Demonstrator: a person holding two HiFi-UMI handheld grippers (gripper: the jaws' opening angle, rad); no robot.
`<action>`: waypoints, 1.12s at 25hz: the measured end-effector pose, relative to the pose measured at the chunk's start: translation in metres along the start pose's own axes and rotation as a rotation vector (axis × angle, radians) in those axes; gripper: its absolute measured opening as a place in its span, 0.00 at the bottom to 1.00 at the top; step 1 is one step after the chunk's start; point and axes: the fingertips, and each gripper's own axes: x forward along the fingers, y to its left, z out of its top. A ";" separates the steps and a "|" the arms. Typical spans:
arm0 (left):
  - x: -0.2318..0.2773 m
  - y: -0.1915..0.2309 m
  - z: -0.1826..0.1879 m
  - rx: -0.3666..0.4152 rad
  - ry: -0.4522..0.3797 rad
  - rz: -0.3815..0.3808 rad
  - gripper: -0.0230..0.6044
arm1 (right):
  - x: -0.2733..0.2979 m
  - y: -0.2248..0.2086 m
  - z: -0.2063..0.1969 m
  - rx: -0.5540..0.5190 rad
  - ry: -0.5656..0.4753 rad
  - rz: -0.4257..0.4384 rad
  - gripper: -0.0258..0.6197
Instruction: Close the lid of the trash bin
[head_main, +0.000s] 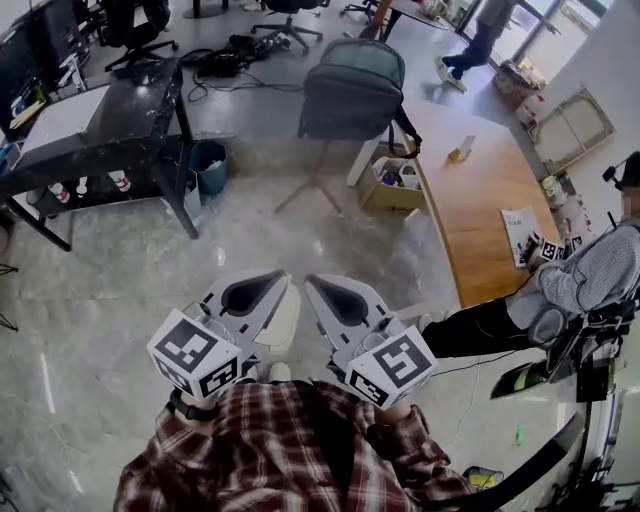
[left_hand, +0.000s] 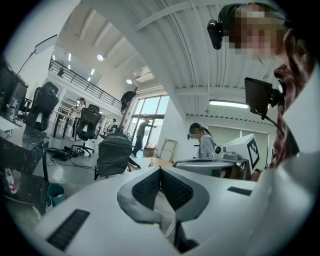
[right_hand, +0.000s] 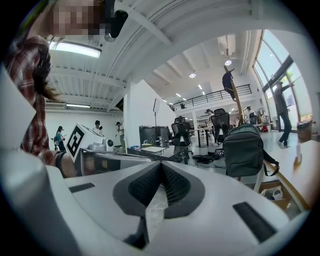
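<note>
A small blue bin (head_main: 208, 165) stands on the floor by the leg of a black desk (head_main: 120, 115), far ahead and to the left; I see no lid on it. In the left gripper view the blue bin (left_hand: 55, 192) shows low at the left edge. My left gripper (head_main: 283, 279) and right gripper (head_main: 311, 283) are held side by side close to my chest, high above the floor and pointing forward. Both are shut with nothing between the pads, as the left gripper (left_hand: 160, 170) and right gripper (right_hand: 161, 166) show in their own views.
A grey backpack (head_main: 352, 88) rests on a stand straight ahead. Beside it is a cardboard box (head_main: 392, 184) against a raised wooden platform (head_main: 490, 200). A seated person (head_main: 585, 285) is at the right. Office chairs and cables lie farther back.
</note>
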 end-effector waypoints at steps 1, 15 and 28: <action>0.000 0.000 0.000 0.002 -0.002 0.003 0.05 | 0.000 -0.001 0.001 -0.001 -0.003 -0.003 0.06; 0.009 0.010 0.000 -0.017 0.003 0.011 0.05 | 0.015 -0.010 0.003 0.024 0.002 0.005 0.06; 0.014 0.018 -0.009 -0.030 0.039 0.009 0.05 | 0.026 -0.013 -0.006 0.028 0.028 0.032 0.06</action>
